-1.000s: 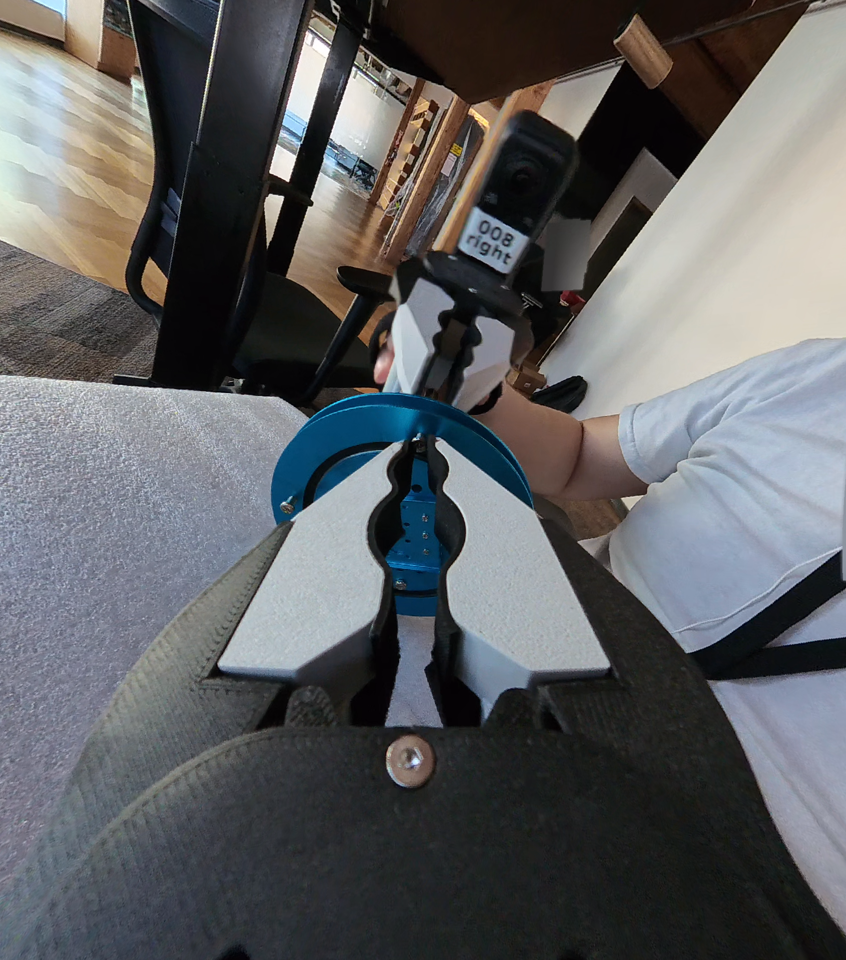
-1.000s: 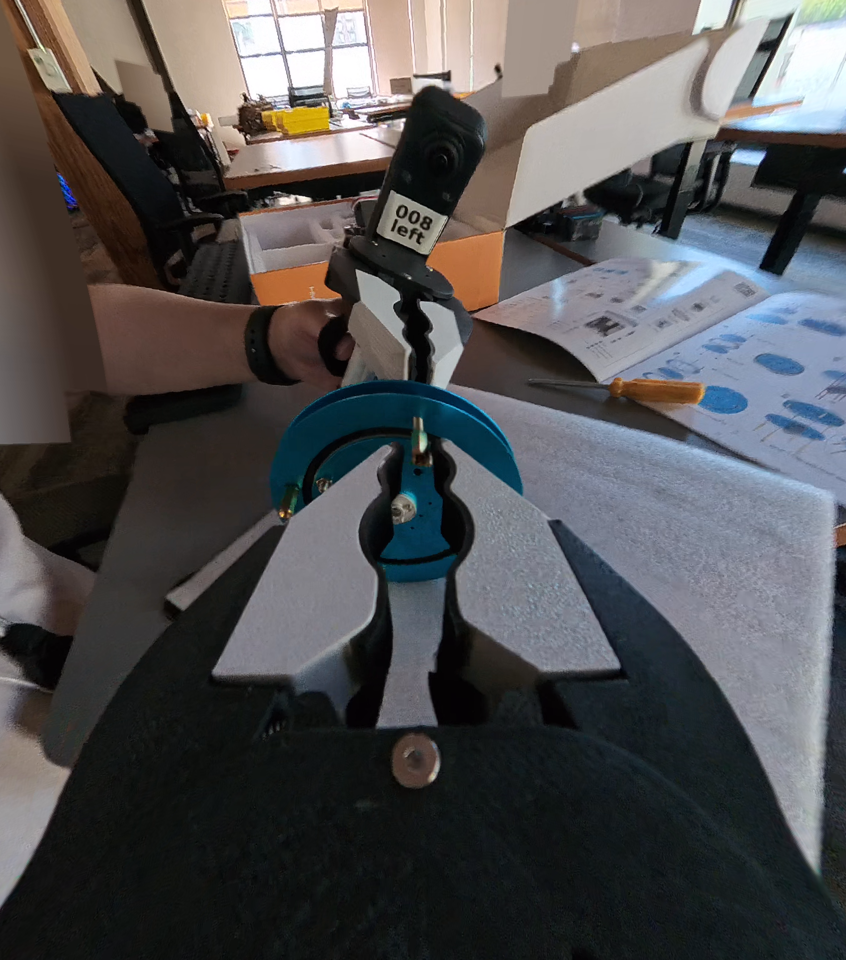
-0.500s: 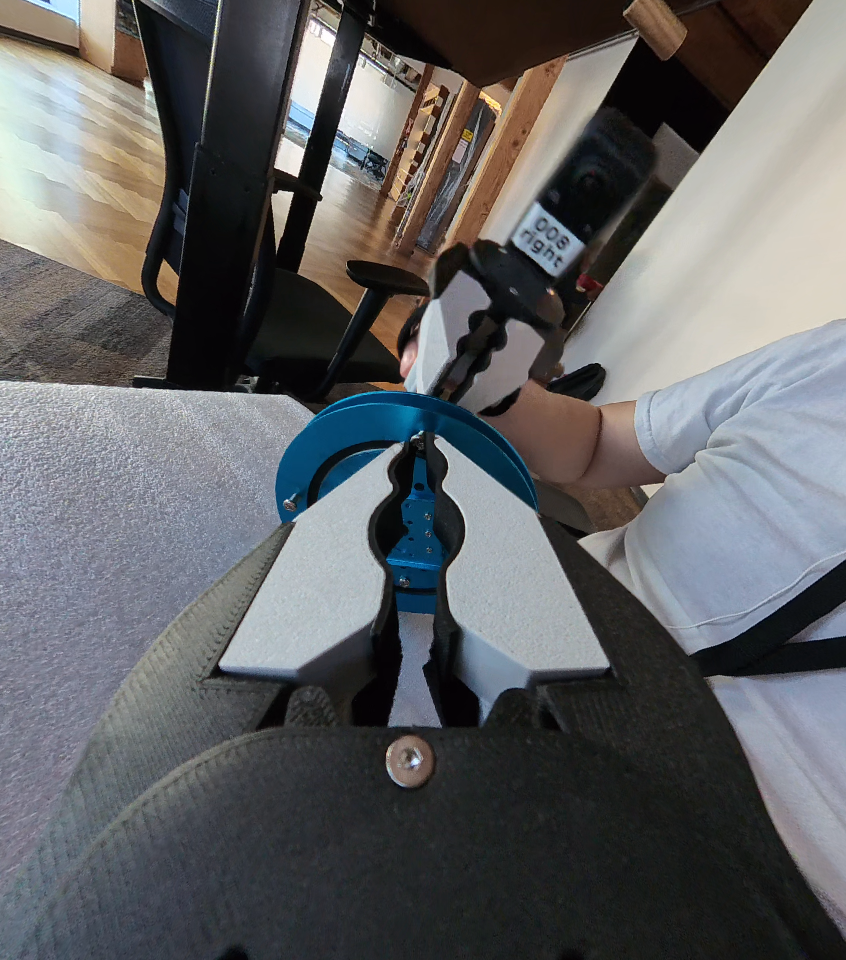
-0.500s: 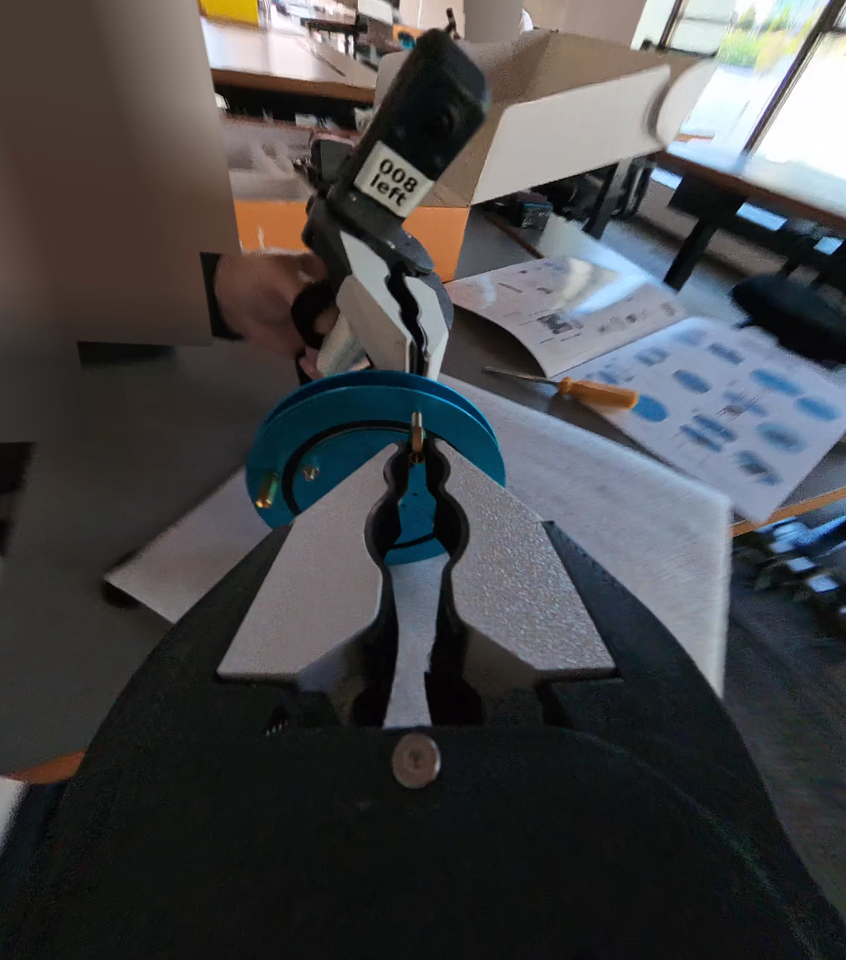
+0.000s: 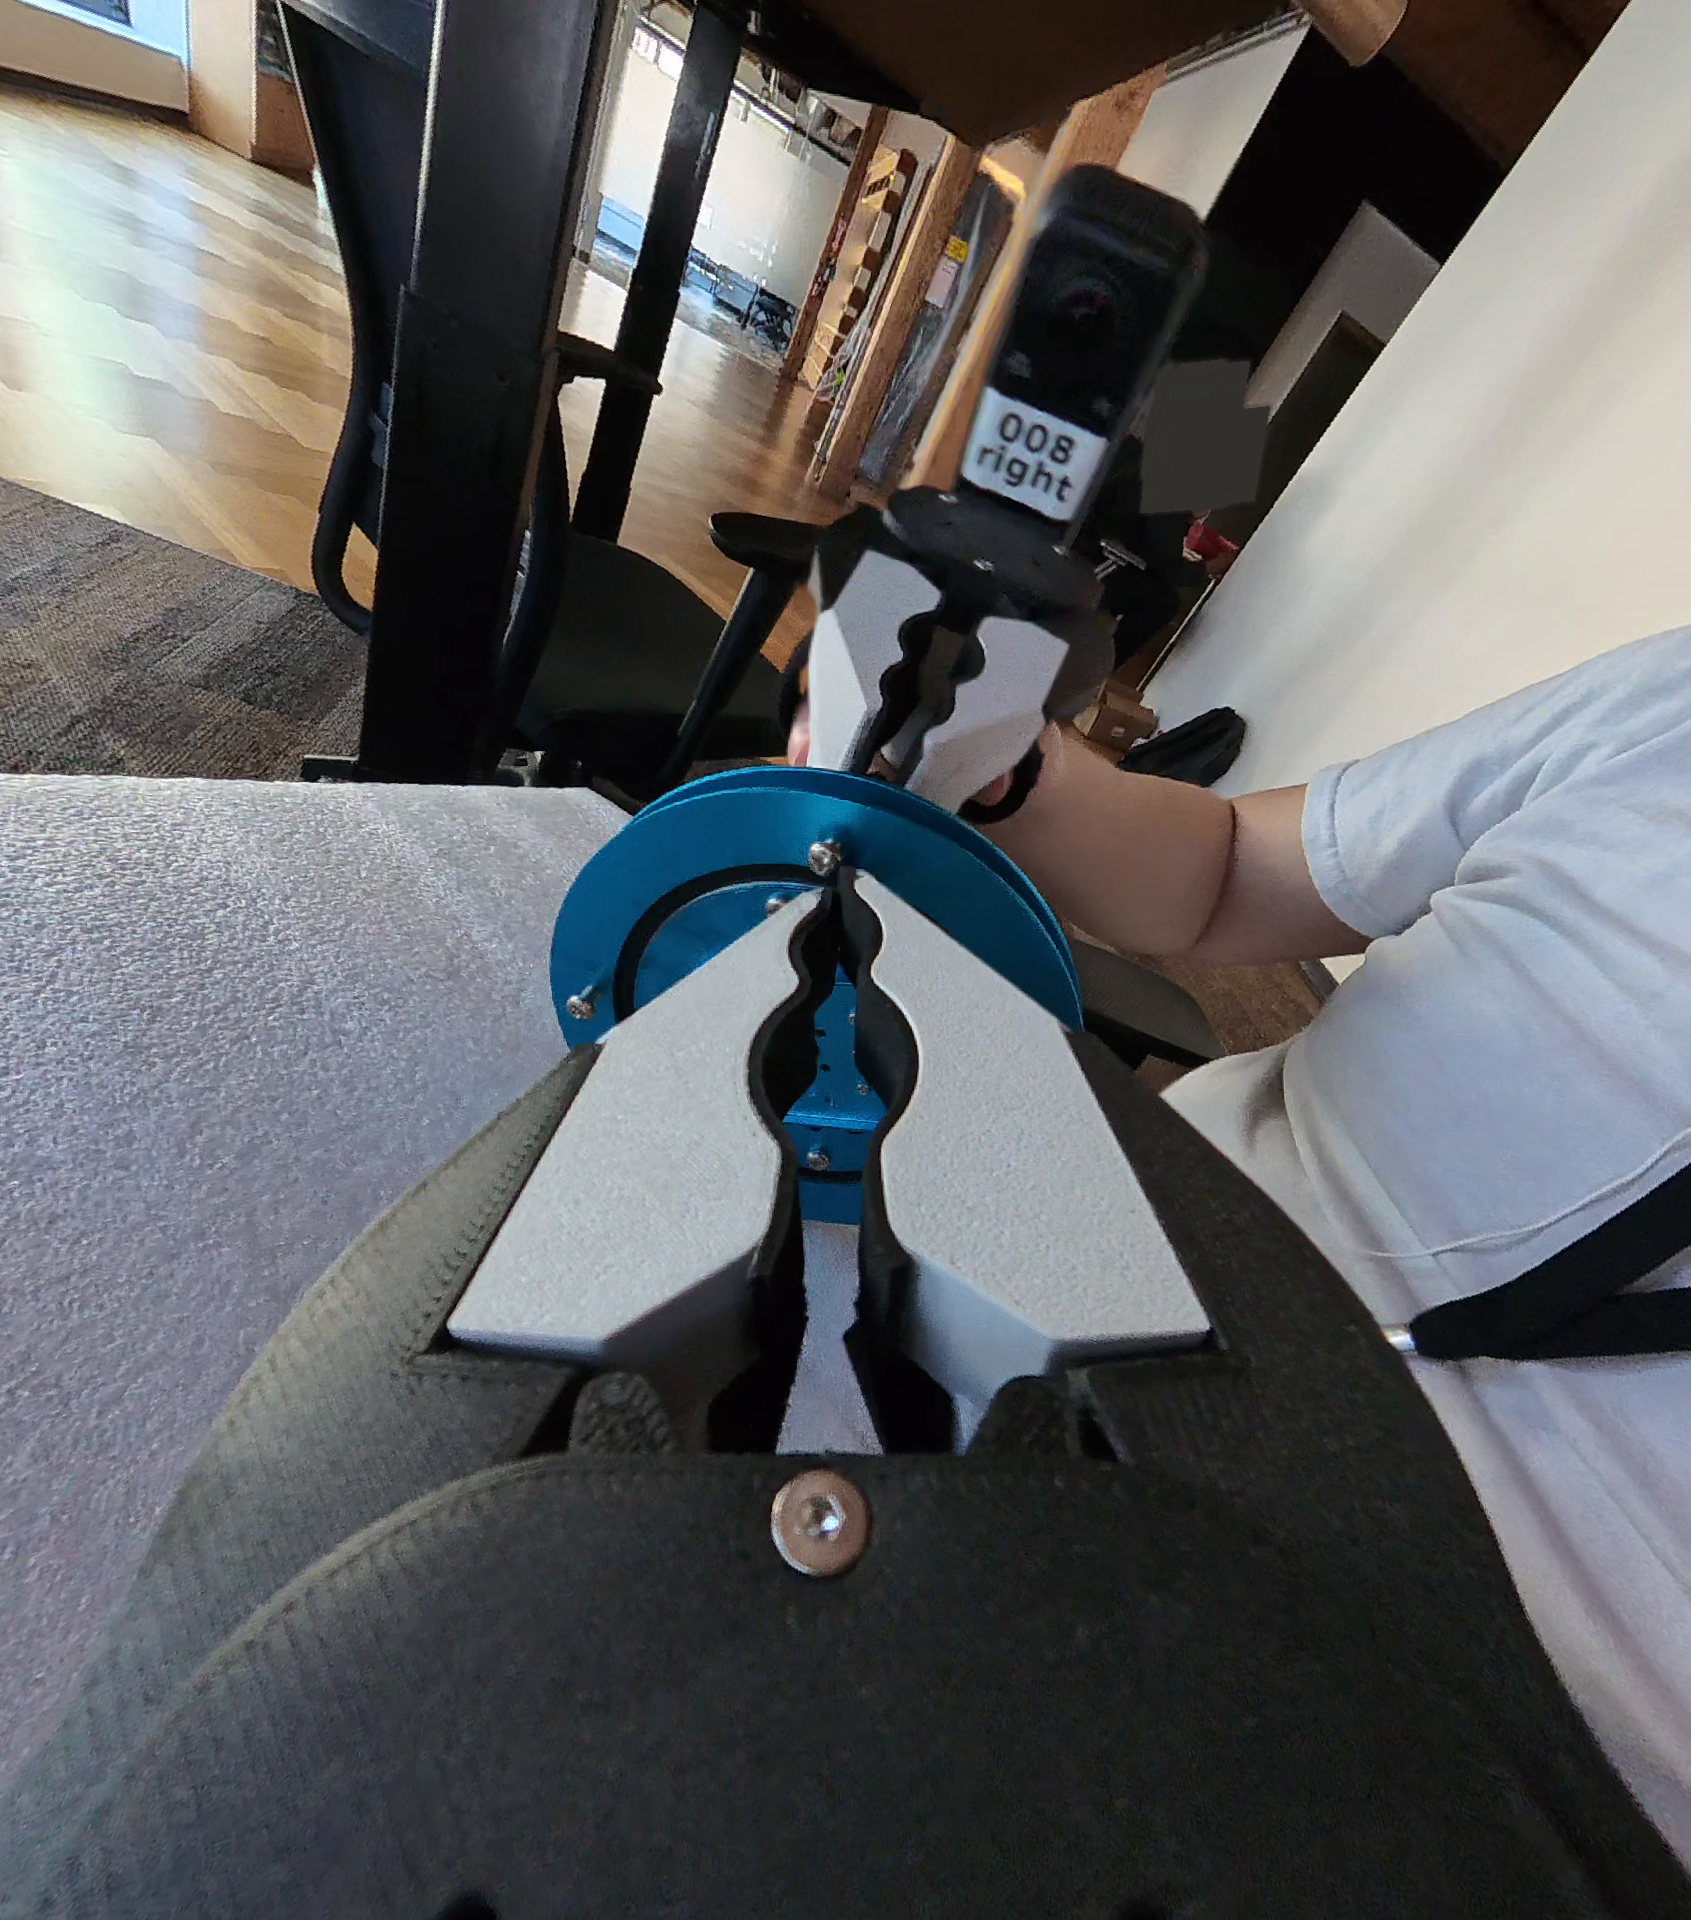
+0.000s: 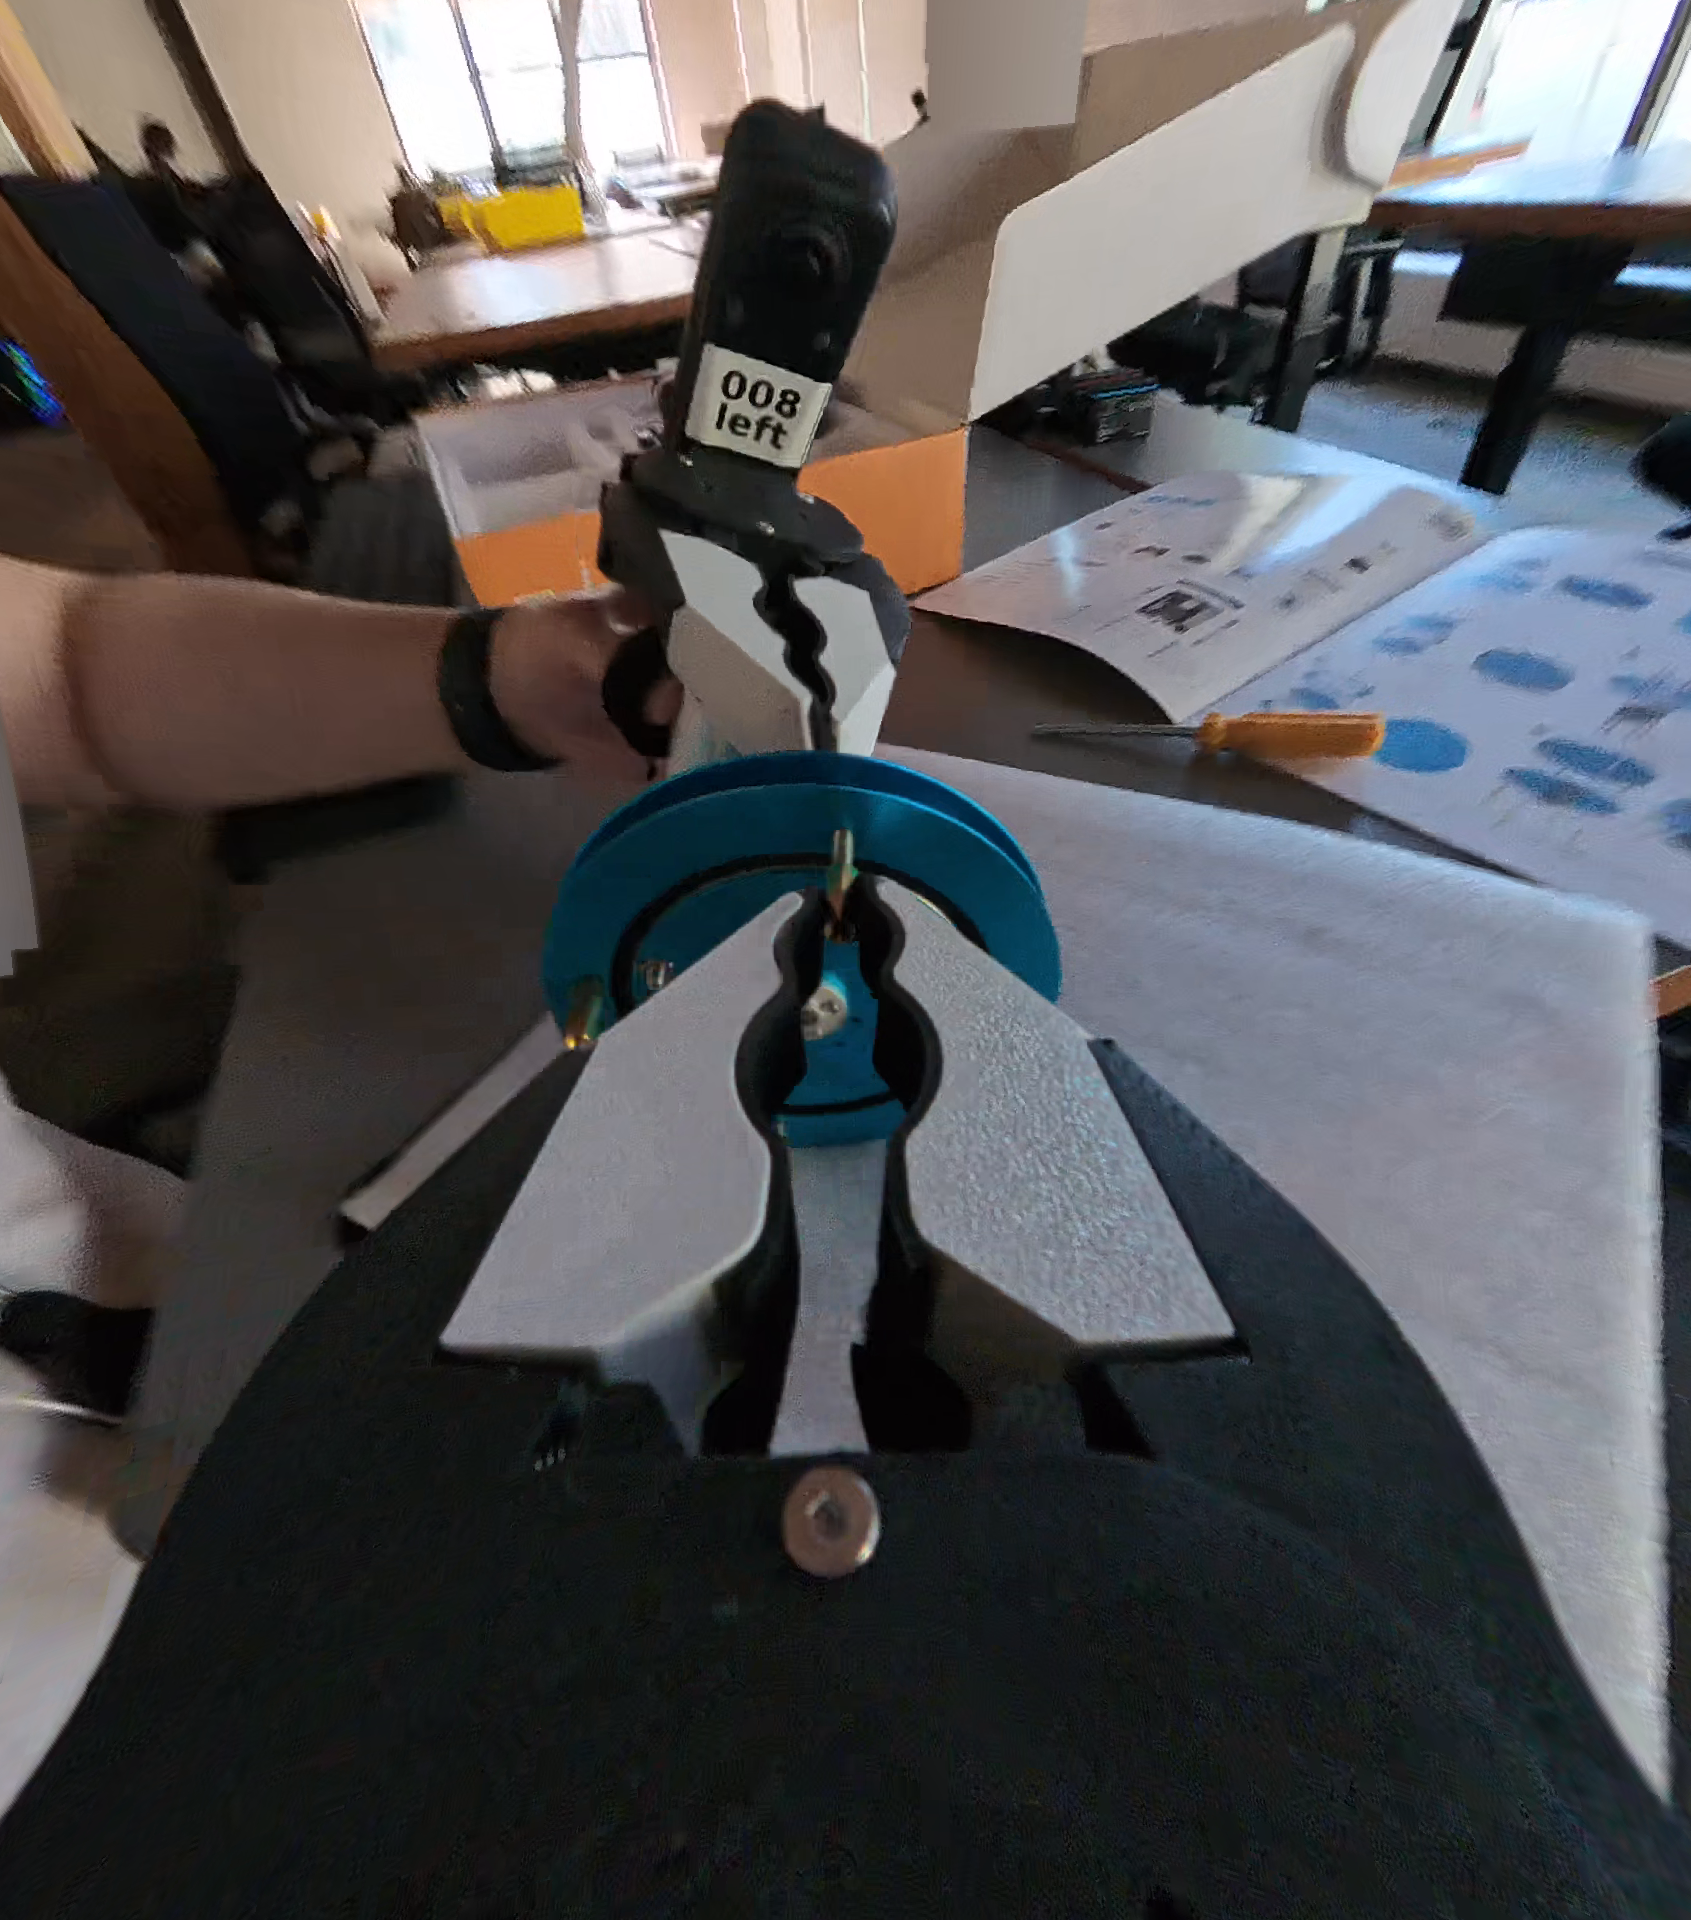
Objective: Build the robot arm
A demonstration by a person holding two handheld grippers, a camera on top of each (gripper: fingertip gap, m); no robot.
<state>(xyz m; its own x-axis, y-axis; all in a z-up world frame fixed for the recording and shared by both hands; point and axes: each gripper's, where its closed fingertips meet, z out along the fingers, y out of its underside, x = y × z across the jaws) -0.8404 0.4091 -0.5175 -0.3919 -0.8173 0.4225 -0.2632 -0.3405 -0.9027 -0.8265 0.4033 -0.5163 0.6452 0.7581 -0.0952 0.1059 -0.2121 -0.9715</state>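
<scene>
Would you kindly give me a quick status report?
Left gripper and right gripper both shut on blue wheel assembly, opposite sides. Held above white foam sheet. Nothing between.

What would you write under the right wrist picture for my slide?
Two handheld grippers, the right gripper and left gripper, pinch a blue metal wheel from opposite sides above white foam sheet.

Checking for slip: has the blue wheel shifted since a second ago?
No. In the left wrist view the blue wheel sits at the same spot against the far edge of the foam sheet and the black desk leg.
</scene>
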